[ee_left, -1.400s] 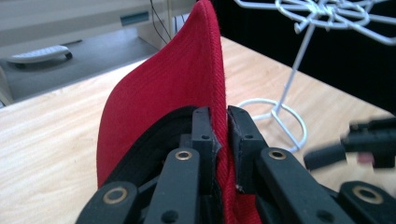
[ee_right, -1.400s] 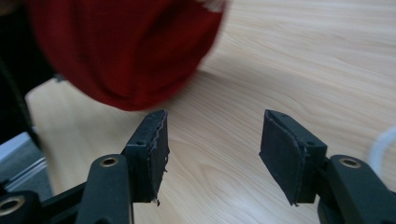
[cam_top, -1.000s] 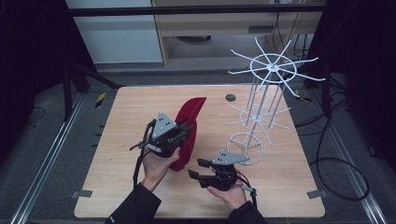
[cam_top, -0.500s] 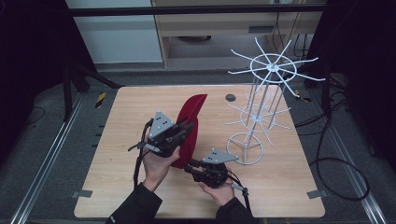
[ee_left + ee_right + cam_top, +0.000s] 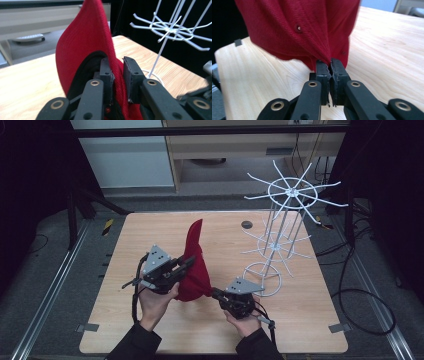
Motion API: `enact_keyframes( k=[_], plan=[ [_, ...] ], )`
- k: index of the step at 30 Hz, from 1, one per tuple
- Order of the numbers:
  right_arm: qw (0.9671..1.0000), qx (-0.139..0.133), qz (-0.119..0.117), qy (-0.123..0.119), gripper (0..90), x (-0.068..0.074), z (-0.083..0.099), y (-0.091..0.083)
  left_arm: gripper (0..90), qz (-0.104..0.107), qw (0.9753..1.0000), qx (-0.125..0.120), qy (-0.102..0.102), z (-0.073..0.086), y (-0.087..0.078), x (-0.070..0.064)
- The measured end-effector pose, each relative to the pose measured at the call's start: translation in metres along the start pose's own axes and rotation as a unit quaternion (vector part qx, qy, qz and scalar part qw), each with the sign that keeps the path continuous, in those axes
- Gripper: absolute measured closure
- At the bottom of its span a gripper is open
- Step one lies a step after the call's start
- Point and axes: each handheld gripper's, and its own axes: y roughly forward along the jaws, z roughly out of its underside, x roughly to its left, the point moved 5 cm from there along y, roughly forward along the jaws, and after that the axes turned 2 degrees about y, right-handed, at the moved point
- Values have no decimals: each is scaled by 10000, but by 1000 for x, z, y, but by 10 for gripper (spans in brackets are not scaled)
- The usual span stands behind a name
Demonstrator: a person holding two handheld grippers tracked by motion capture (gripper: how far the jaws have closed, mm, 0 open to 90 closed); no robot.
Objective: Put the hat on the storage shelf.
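a red cap stands up off the wooden table, peak pointing away. the left gripper grips its left side, the right gripper pinches its lower right edge. a white wire rack stands just right of them.

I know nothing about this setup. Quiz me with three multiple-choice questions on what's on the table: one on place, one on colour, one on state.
1. Where does the white wire rack stand?
A. the table's right side
B. the table's left side
C. the floor

2. What colour is the cap?
A. blue
B. red
C. green

3. What is the right hand-held gripper doing?
A. gaping open
B. lying flat, let go
C. pinching the cap's fabric

Answers: 1 A, it rises to the right of both hands; 2 B, red in all views; 3 C, its jaws meet on a fabric fold.
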Motion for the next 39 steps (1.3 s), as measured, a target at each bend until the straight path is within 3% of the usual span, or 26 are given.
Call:
enact_keyframes(
  k=[3, 13, 24, 31, 32, 34, 35, 36, 39],
  plan=[
    [9998, 8, 134, -115, 868, -2, -2, -4, 766, -4, 9999, 84, -80, 13, -6, 6],
    [9995, 76, 209, -240, 868, 1, -3, -3, 738, -57, 9997, 216, -102, 39, -21, 13],
    [9983, 247, 16, -536, 867, 15, -8, 4, 663, -124, 9986, 338, -400, 68, -46, 26],
    [9967, 368, -216, -685, 868, 22, -6, 7, 535, -343, 9980, 387, -353, 67, -63, 33],
    [9965, 381, -234, -701, 868, 23, -6, 7, 524, -492, 9976, 327, -354, 63, -74, 37],
    [9962, 403, -256, -724, 869, 24, -5, 8, 530, -770, 9965, 200, -251, 56, -87, 44],
    [9960, 420, -257, -746, 869, 24, -5, 8, 540, -770, 9965, 200, -251, 56, -87, 44],
    [9958, 435, -273, -756, 869, 24, -4, 9, 564, -856, 9960, -3, -266, 47, -98, 50],
    [9954, 438, -346, -783, 870, 26, -3, 10, 654, -840, 9962, -55, -235, 39, -102, 53]
  ],
)
